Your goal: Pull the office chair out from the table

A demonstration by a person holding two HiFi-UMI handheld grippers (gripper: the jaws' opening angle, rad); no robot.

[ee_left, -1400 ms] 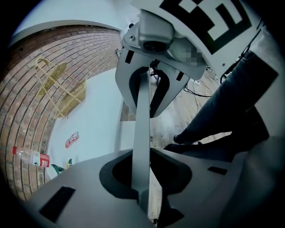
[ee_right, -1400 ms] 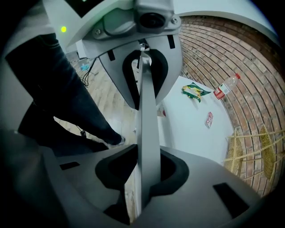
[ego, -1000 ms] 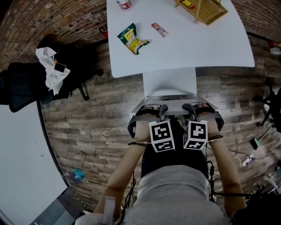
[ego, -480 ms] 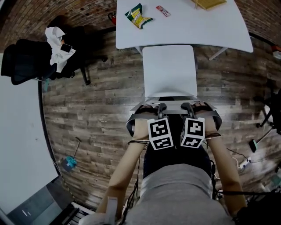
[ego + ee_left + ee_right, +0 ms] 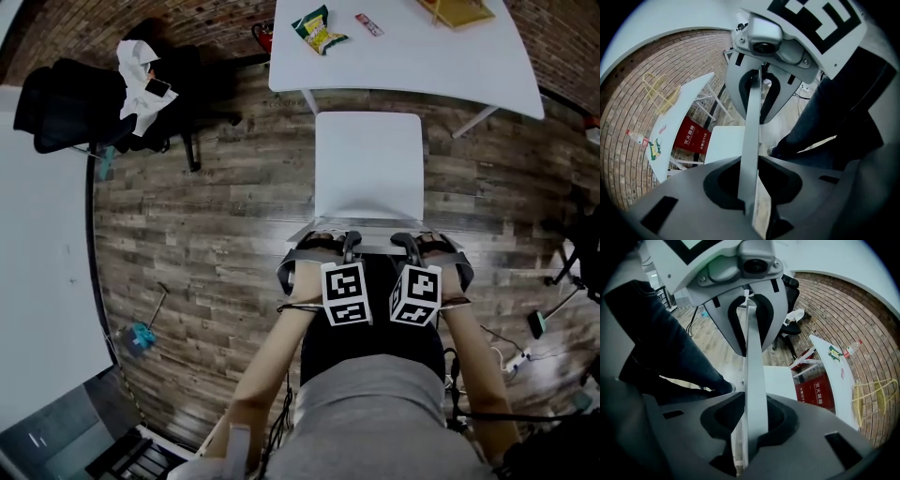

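The white chair [image 5: 367,164] stands free of the white table [image 5: 412,56], its seat fully out on the wooden floor. I hold the top edge of its backrest [image 5: 375,225] with both grippers side by side. My left gripper [image 5: 349,240] is shut on the backrest edge [image 5: 751,140], which runs as a pale strip between its jaws [image 5: 752,206]. My right gripper [image 5: 409,240] is shut on the same edge [image 5: 753,380], clamped between its jaws [image 5: 750,446]. Past the jaws both gripper views show the seat [image 5: 726,143] and the table [image 5: 834,380].
A black office chair [image 5: 84,112] draped with white cloth stands at the upper left. A snack bag [image 5: 321,28], a red bar [image 5: 368,23] and a wooden rack [image 5: 457,9] lie on the table. A white surface [image 5: 37,234] runs along the left. Cables [image 5: 525,347] lie at the right.
The chair has come out from under the table toward me with both grippers still clamped on its backrest. A strip of floor now shows between seat and table.
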